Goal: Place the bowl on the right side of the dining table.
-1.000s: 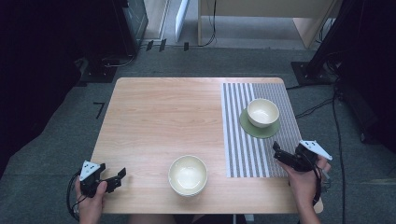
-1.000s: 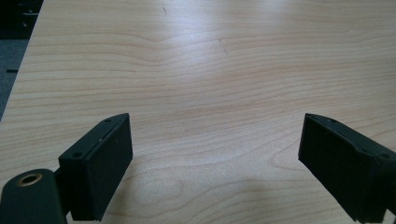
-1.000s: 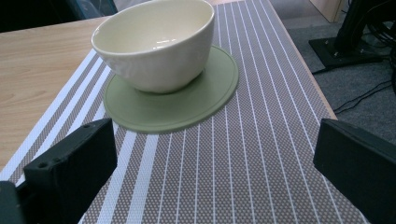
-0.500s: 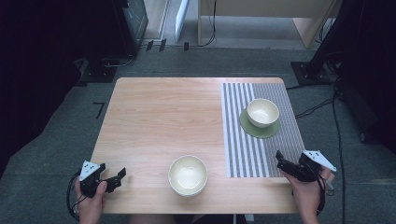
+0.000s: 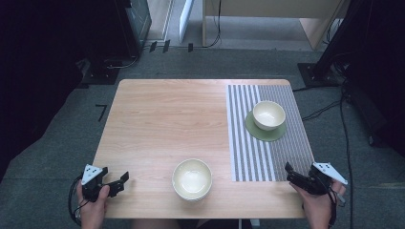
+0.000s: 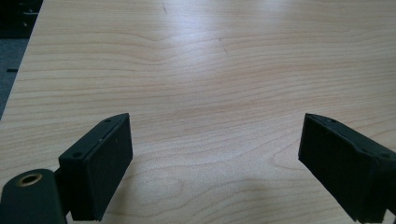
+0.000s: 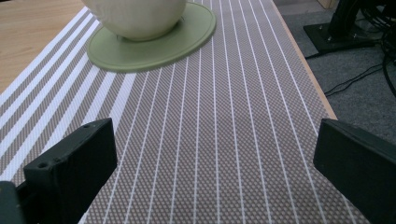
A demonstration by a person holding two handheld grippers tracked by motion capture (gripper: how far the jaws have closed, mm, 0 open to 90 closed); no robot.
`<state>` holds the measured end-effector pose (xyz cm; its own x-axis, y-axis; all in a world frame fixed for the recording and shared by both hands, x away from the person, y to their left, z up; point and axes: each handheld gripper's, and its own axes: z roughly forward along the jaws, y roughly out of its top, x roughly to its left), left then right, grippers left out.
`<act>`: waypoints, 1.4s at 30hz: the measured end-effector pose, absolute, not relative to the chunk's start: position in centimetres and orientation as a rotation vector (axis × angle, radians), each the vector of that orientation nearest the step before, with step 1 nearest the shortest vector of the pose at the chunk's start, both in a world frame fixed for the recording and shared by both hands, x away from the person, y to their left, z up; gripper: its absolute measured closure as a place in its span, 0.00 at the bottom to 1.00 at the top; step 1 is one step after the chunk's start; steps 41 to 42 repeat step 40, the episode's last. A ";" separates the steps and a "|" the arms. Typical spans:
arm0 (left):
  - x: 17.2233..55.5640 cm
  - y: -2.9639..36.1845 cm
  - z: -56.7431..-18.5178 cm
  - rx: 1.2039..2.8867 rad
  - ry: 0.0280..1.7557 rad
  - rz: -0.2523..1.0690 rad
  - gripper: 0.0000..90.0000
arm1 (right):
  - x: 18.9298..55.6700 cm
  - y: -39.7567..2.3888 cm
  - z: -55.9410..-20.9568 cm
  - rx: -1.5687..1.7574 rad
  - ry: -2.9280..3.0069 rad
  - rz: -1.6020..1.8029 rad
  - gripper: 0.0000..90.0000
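Both grippers empty, jaws wide: left gripper [image 5: 114,183] at the table's [image 5: 157,119] front-left corner over bare wood, right gripper [image 5: 296,177] at the front-right corner over the striped mat [image 5: 286,152]. Near bowl [image 5: 192,179] sits at the front edge, between them but apart from both. Far bowl [image 5: 269,115] is on a green saucer [image 5: 258,131] on the mat, toward the back-right. Risks, as I judge them: near bowl is close to the front edge, so a sideways nudge could tip it off; a one-wall rim grip may slip on the glaze; dragging the mat could shift the saucer and far bowl
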<state>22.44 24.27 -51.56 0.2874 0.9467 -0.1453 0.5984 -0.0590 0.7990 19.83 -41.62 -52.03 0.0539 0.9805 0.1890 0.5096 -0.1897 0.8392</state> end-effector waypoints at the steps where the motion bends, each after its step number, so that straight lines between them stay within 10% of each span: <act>1: 22.4 24.3 -51.6 1.756 1.406 0.548 0.11 | 19.7 -41.7 -52.1 1.765 1.500 1.058 0.00; 42: 22.6 24.2 -51.6 1.765 1.406 0.537 0.11 | 18.4 -42.4 -52.2 1.813 1.567 0.931 0.00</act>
